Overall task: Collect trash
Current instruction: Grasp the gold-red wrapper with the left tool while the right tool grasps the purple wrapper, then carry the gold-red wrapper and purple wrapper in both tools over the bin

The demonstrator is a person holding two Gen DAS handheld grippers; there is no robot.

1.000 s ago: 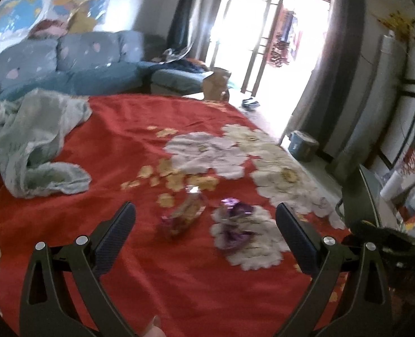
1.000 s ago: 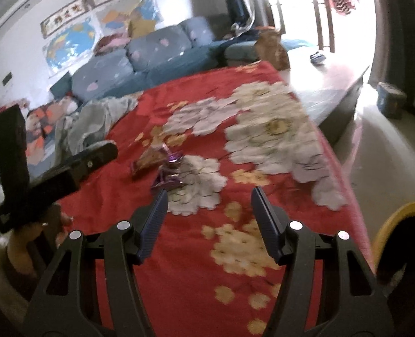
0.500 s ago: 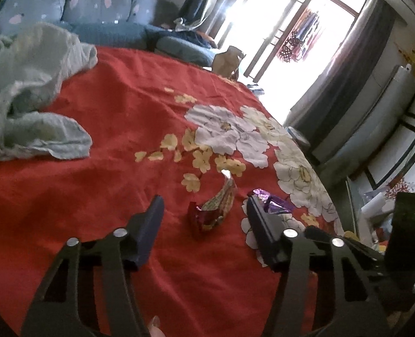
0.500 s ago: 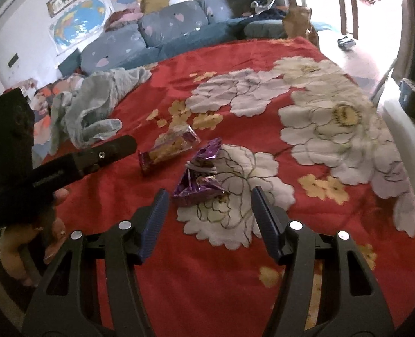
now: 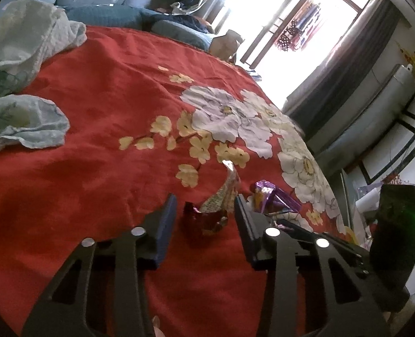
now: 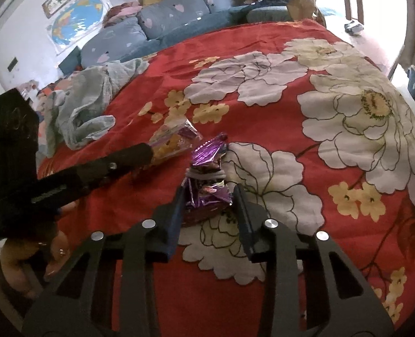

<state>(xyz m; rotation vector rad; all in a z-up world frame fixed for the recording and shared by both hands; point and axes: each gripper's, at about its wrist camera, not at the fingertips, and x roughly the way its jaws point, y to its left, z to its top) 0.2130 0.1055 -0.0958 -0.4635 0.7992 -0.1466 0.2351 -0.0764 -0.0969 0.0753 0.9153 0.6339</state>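
Note:
Two wrappers lie on the red flowered bedspread point(image 5: 95, 168). A red and gold snack wrapper point(image 5: 216, 205) sits between the fingers of my left gripper point(image 5: 204, 216), which is open around it with gaps on both sides. A crumpled purple foil wrapper point(image 6: 207, 188) sits between the fingers of my right gripper point(image 6: 209, 207), which is open and close on both sides of it. The purple wrapper also shows in the left wrist view point(image 5: 272, 199), and the red and gold one in the right wrist view point(image 6: 173, 143) beside the left gripper's finger point(image 6: 123, 160).
A rumpled pale green cloth point(image 5: 19, 84) lies on the bed's far left, also seen in the right wrist view point(image 6: 95, 104). A blue sofa point(image 6: 157, 31) stands behind the bed. The bed's right edge drops to the floor by the bright window door point(image 5: 277, 22).
Both grippers have moved forward and down to the wrappers. Each pair of fingers has narrowed and now brackets its wrapper: left on the red and gold one, right on the purple one.

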